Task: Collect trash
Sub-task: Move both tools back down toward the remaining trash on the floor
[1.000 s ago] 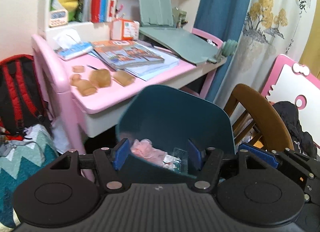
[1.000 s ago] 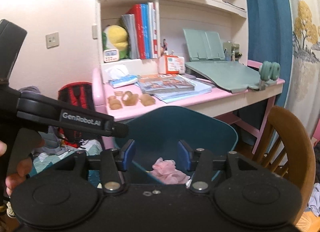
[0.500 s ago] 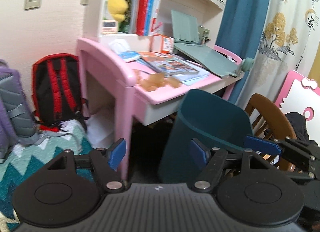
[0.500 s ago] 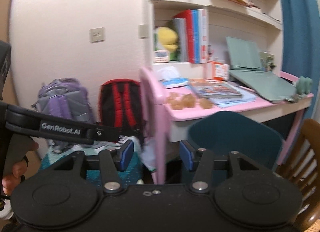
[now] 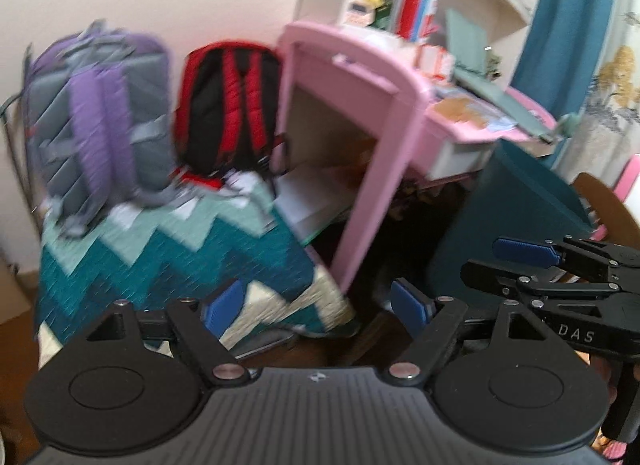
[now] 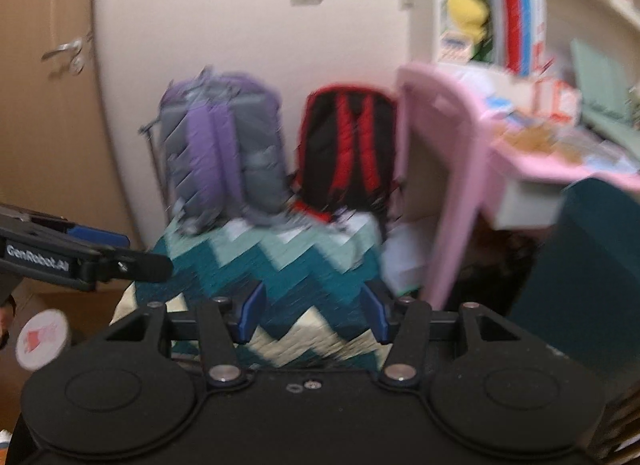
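My left gripper (image 5: 316, 307) has its blue pads spread apart with nothing between them; through the gap I see only the near corner of a zigzag blanket (image 5: 160, 241) and dark floor. My right gripper (image 6: 314, 315) is likewise parted and empty, and it points at the same teal-and-cream blanket (image 6: 280, 265).

The teal trash bin (image 5: 508, 221) stands to the right of both grippers, under the front edge of the pink table (image 5: 460, 121). In the left wrist view it sits beyond and to the right of the left gripper, apart from its pads, and the right gripper (image 5: 524, 251) crosses in front of it low on the right. In the right wrist view the bin (image 6: 592, 265) fills the right edge, beside the table's pink side panel (image 6: 448, 185), well to the right of my pads. From this angle I cannot see into the bin, so I cannot tell what trash lies in it.

Far behind the blanket, a purple-and-grey backpack (image 6: 224, 157) and a red-and-black backpack (image 6: 352, 149) lean against the wall. Both views are blurred. The left gripper (image 6: 80, 249) juts into the right wrist view from the left edge.
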